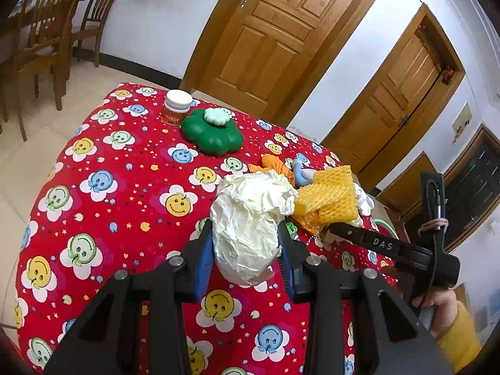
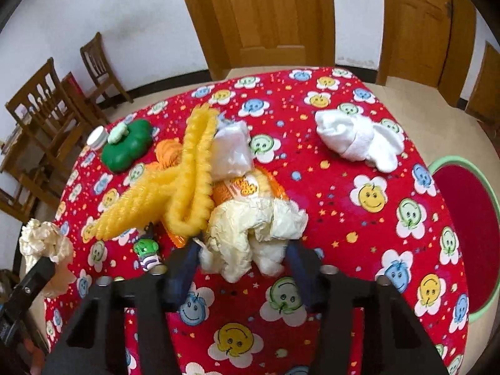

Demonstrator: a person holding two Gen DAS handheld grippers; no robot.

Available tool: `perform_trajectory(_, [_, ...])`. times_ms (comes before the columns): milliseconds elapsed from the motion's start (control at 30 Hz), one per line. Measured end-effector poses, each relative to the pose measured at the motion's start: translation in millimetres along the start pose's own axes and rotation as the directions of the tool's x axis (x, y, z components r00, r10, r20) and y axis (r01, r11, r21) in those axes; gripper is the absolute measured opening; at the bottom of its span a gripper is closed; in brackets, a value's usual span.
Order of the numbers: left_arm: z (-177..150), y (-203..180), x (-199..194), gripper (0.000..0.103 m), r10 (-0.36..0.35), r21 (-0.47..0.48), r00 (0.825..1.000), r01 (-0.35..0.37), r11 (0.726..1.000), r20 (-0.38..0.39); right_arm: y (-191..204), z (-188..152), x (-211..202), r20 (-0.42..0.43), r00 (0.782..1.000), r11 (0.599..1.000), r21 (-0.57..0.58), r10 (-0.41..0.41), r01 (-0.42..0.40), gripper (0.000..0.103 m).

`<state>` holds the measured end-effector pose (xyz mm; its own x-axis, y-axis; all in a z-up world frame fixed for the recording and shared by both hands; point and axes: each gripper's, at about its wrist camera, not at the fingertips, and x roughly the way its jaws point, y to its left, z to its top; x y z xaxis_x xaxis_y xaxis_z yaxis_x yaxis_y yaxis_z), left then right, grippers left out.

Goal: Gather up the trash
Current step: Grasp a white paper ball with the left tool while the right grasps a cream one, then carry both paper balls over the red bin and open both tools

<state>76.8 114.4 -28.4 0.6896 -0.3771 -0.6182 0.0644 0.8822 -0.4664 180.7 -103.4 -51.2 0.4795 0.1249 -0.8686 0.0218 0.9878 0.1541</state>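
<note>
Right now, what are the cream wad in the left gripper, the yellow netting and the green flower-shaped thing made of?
Cream wad: thin paper, or possibly film, with sharp crumple creases and a slight sheen.
Yellow netting: looks like soft foam mesh, an open lattice bent into loops, matte.
Green flower-shaped thing: seems moulded plastic or rubber, smooth rounded lobes with glossy highlights. Which one, I cannot tell.

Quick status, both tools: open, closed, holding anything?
Left tool: closed on a crumpled paper ball.
Right tool: closed around a cream paper wad on the table.
</note>
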Motion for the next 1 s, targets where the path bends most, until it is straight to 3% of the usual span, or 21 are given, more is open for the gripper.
perform_trajectory(167, [-1.7, -0.8, 3.9, 0.037, -0.006, 0.002, 1.000, 0.006, 1.000, -0.009, -5.9, -4.8, -0.5, -0.005, 1.000, 0.999, 0.029, 0.027, -0.027, 0.027])
perform_trajectory(333, [-4.5, -11.6, 4.1, 0.037, -0.005, 0.011, 1.000, 0.005, 1.000, -0.013, -16.2, -12.1, -14.6, 0.011, 0.999, 0.998, 0.037, 0.046, -0.046, 0.023])
perform_trajectory(1000, [-19.4, -111.7, 1.1, 0.037, -0.052, 0.112, 0.997, 0.059, 0.992, -0.059, -92.9, -45.0, -97.4, 0.125, 0.987, 0.988, 0.102, 0.105, -0.118, 0.021])
